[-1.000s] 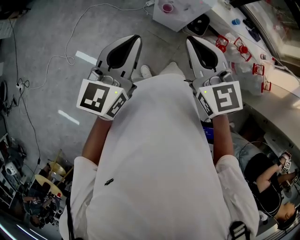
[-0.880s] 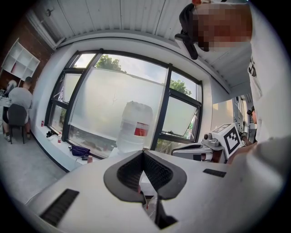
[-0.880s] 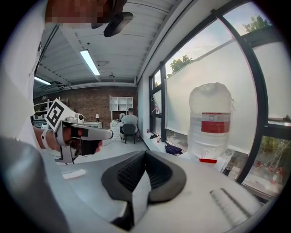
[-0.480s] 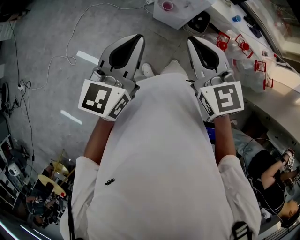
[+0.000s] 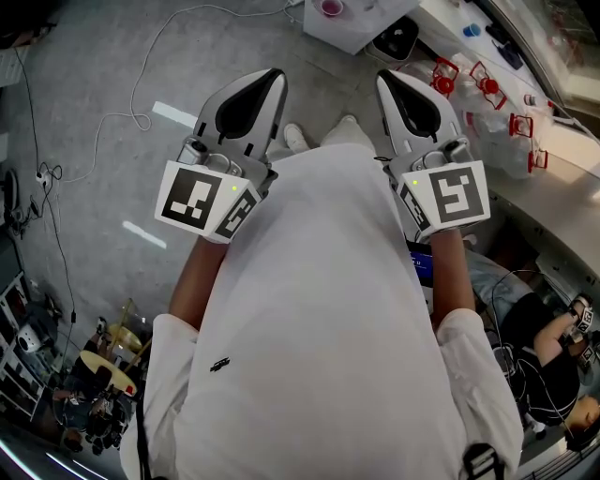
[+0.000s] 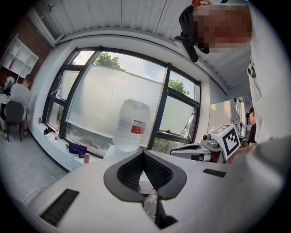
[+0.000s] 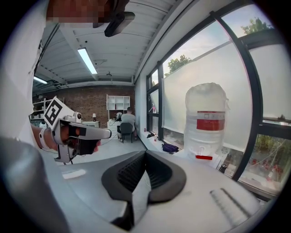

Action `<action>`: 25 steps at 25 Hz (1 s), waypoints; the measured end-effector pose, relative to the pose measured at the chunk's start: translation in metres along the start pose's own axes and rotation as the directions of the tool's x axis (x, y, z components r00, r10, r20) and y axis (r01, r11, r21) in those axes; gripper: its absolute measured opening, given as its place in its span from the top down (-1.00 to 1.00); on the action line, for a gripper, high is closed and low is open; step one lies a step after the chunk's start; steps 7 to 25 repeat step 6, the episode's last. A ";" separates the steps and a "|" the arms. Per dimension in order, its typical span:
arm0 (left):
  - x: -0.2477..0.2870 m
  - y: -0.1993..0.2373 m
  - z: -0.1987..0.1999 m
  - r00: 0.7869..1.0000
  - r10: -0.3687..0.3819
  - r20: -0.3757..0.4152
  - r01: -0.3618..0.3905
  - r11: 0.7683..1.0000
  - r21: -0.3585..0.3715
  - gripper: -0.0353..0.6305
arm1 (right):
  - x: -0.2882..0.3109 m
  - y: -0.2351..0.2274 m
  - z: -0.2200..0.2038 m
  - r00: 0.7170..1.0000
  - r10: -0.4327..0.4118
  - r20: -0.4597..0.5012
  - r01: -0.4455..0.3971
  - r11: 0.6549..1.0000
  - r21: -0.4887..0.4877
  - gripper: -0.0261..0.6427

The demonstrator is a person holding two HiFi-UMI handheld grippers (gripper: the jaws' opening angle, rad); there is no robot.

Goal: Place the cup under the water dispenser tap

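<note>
Head view: the left gripper [image 5: 275, 75] and the right gripper [image 5: 383, 79] are both held at chest level and point to 12 o'clock, well apart, with nothing carried. At the top edge, at 12 o'clock, a small round pink cup [image 5: 330, 7] sits on a white boxy surface [image 5: 361, 36], well beyond both tips. No tap shows, so I cannot say whether the cup already sits under it. That fits either walking in to fetch the cup or standing off with it already set down.

For room, the open grey floor [image 5: 94, 66] lies from 10 to 12 o'clock. A thin white cable [image 5: 112, 117] loops at 10 o'clock, clear plastic jugs with red handles [image 5: 478, 94] crowd in at 2 o'clock, and a seated person [image 5: 544, 366] is at 4 o'clock. I would keep the right elbow tucked in.

Left gripper view: its black ribbed pads meet at the tips, closed on nothing. A scrap of clear plastic shows through the slot beneath them; I judge it lies beyond the jaws. The large clear water bottle with a red label [image 6: 131, 123] stands at 12 o'clock against the window, its tap hidden behind the jaws.

Right gripper view: its jaws are likewise closed and empty, and the bottle is at 2 o'clock. To do this well, I would bring the tap and the cup into one view before judging anything, and move slowly and level.
</note>
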State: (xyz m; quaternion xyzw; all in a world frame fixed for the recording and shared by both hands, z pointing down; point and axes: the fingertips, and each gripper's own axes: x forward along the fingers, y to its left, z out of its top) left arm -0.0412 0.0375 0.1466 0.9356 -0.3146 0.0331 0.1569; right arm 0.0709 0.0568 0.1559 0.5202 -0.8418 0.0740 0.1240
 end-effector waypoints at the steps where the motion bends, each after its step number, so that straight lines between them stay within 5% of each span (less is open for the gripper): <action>1: -0.001 0.000 0.000 1.000 -0.001 -0.001 0.001 1.000 0.000 0.88 | 0.000 0.000 0.001 1.000 -0.002 0.001 0.002 1.000 -0.001 0.89; 25: -0.004 0.001 0.002 1.000 -0.010 -0.001 0.010 1.000 0.005 0.88 | 0.000 0.003 0.005 1.000 -0.011 0.001 0.011 1.000 -0.004 0.89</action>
